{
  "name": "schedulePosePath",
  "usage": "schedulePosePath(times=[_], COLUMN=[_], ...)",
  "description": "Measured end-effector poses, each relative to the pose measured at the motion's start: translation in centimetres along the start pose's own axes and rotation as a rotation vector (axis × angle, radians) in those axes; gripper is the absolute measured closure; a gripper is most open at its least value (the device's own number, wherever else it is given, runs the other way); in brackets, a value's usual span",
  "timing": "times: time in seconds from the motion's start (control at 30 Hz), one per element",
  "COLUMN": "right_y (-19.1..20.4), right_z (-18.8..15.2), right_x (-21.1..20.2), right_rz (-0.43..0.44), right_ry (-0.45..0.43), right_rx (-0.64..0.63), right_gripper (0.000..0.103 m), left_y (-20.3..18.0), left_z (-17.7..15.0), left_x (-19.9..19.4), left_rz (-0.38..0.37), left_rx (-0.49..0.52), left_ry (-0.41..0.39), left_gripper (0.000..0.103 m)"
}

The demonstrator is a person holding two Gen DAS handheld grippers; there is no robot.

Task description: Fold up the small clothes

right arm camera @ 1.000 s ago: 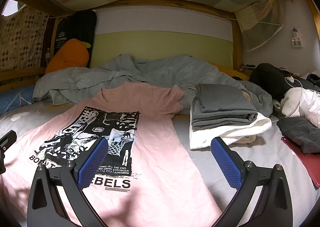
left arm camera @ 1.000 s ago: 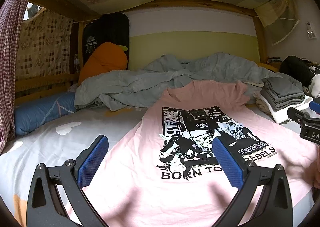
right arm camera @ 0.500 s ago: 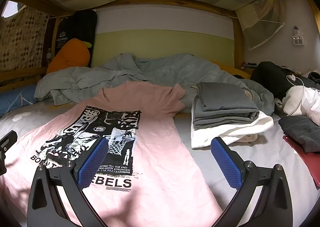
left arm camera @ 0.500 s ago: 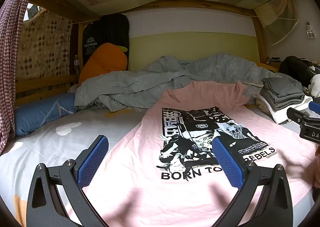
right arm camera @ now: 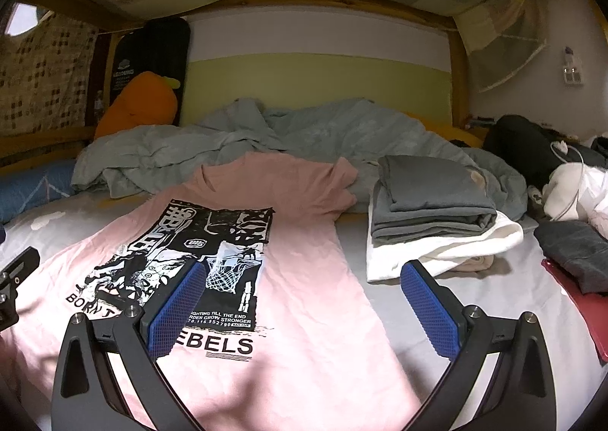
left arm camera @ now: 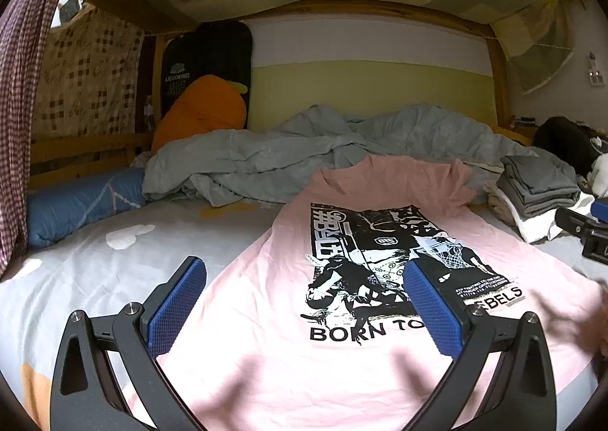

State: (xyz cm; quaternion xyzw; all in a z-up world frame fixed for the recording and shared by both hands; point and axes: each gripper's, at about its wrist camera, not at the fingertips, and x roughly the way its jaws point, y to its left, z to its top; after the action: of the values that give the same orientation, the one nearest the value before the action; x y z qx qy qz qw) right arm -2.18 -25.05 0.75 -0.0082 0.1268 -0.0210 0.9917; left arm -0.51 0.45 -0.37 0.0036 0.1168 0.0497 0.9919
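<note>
Two grippers hover over the bed, both empty and both spread wide. The left gripper (left arm camera: 304, 302) hangs with its jaws apart above the near half of the pink T-shirt (left arm camera: 380, 362), which lies flat and print-up straight ahead of it, collar at the far end against the grey duvet (left arm camera: 304, 150). The right gripper (right arm camera: 300, 307) straddles the shirt's right-hand edge: its left pad sits over the print, its right pad over bare bedsheet (right arm camera: 494, 321).

Several things could spoil the fold from here. The fabric is thin and lies directly on the sheet, so a pinch that goes too deep would likely gather the sheet with the shirt, and lifting would then drag both. A pinch that catches only the top layer would let the back panel lag and bunch inside the fold. The far sleeve (right arm camera: 338, 184) is already creased up against the duvet; if an edge is pulled across without freeing it, that crease probably gets trapped. Just ahead and right of the right gripper stands a stack of folded clothes (right arm camera: 429, 218); a wide sweep on that side could knock it over. If the two grippers lift unevenly, the hem will likely skew.
</note>
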Motion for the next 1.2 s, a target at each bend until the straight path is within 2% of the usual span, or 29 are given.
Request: schedulePosePath(times=[0.07, 0.43, 0.67, 0.77, 0.87, 0.97, 1.1, 1.2], right_y=[-0.8, -1.6, -2.2, -4.5, -8.0, -9.6, -8.6, -9.0], right_z=[0.3, 0.7, 1.0, 0.7, -1.0, -2.8, -4.5, -6.6], right_x=[0.0, -0.1, -0.6, -1.3, -1.5, -2.2, -3.6, -4.2], right_rz=[-0.026, -0.017, 0.028, 0.151, 0.242, 0.222, 0.111, 0.103], right_ry=[0.020, 0.070, 0.138, 0.171, 0.261, 0.298, 0.346, 0.400], right_rx=[0.026, 0.043, 0.070, 0.199, 0.396, 0.430, 0.304, 0.339], right_gripper=[0.000, 0.000, 0.001, 0.009, 0.020, 0.030, 0.037, 0.042], left_y=[0.2, 0.1, 0.6, 0.8, 1.2, 1.7, 2.0, 2.5], left_z=[0.0, 1.5, 1.9, 2.6, 3.3, 3.6, 3.3, 3.2], left_x=[0.1, -1.5, -1.3, -2.3, -3.6, -4.3, -3.5, -3.3], left_rz=[-0.002, -0.025, -0.049, -0.053, -0.056, -0.065, -0.037, -0.040], left_rx=[-0.013, 0.002, -0.043, -0.038, -0.031, -0.046, -0.051, -0.072], left_ry=[0.008, -0.033, 0.027, 0.015, -0.013, -0.028, -0.004, 0.005], left_gripper=[0.000, 0.000, 0.000, 0.000, 0.000, 0.000, 0.000, 0.000])
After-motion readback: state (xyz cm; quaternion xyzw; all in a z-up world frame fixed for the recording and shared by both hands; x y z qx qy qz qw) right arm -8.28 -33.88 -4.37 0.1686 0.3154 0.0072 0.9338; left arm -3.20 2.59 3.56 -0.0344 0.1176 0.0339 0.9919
